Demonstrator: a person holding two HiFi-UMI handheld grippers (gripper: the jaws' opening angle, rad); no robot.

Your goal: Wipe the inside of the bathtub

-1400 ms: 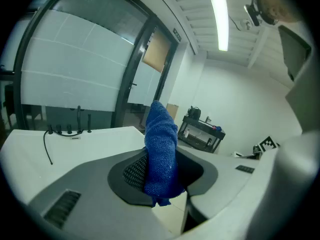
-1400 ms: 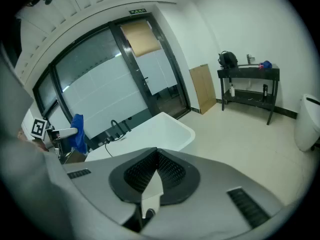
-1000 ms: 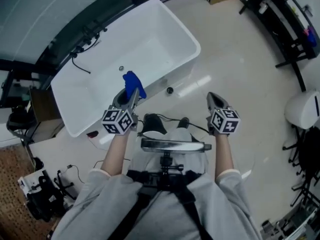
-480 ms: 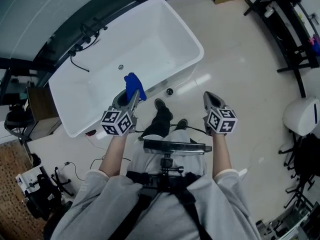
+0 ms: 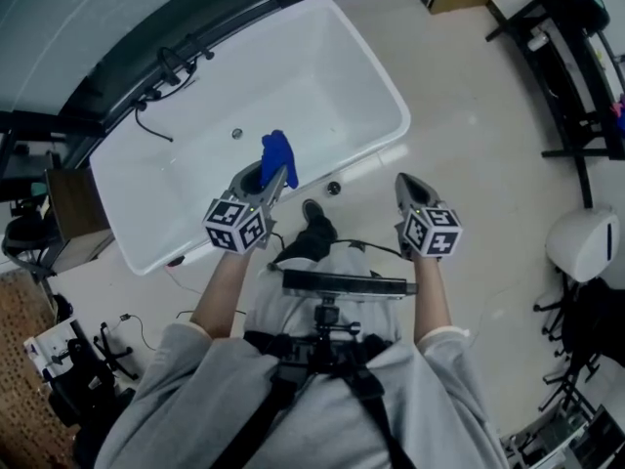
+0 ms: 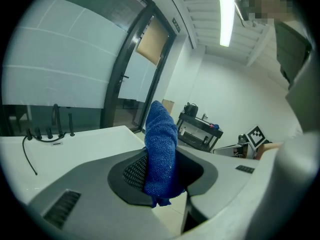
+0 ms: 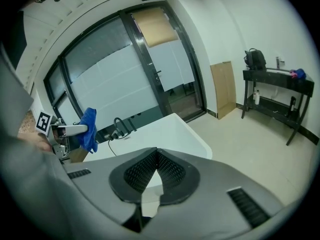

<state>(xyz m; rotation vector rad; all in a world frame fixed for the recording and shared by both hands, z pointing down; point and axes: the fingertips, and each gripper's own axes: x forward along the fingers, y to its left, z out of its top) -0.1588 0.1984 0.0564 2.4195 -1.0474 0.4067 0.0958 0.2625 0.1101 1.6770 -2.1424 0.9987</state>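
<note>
Both forearms are stretched forward from grey sleeves, roughly parallel and well apart, with each marker cube turned upward toward the head camera. The left gripper is held out over the near rim of the tub and is angled slightly to the right. Its jaws are clamped on a blue cloth, which is pinched between the ribbed pads and stands up above them, with a short end hanging below. From the head view the cloth is seen against the tub's white inside, close to the near wall. Whether it touches any surface cannot be told. The right gripper is held at about the same height over the pale floor, just outside the tub's near corner. Its jaws are closed together, pads meeting at the tips, and nothing is held between them. In the right gripper view the left gripper and its cloth are seen off to the left, in front of the tub. A black shoe is planted on the floor between the grippers, beside the tub's near wall.
</note>
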